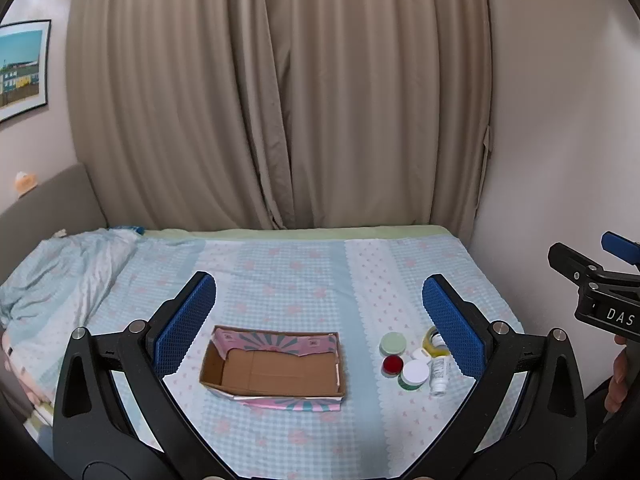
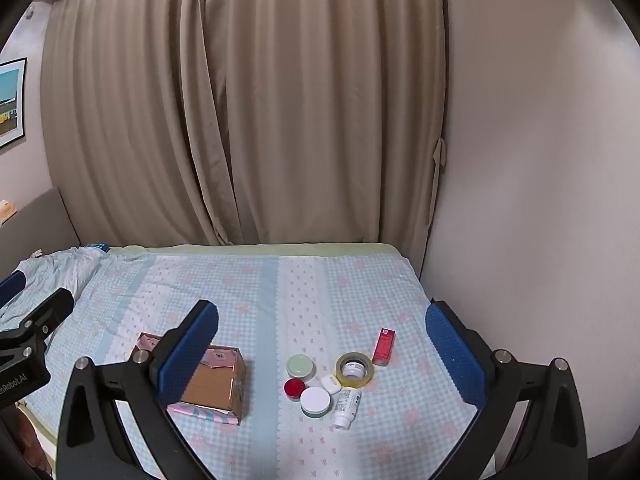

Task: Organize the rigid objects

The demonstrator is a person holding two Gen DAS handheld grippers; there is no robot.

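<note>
Both grippers' jaws gape wide, holding nothing, above an empty cardboard box (image 1: 276, 368); jars (image 2: 316, 400) lie beside it.

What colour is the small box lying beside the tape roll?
The small box is red; the right wrist view shows it best, just right of the tape roll.

Left tongs (image 1: 320, 320) gape wide, tilted downward, holding nothing; right tongs (image 2: 322, 350) likewise, side by side.
</note>
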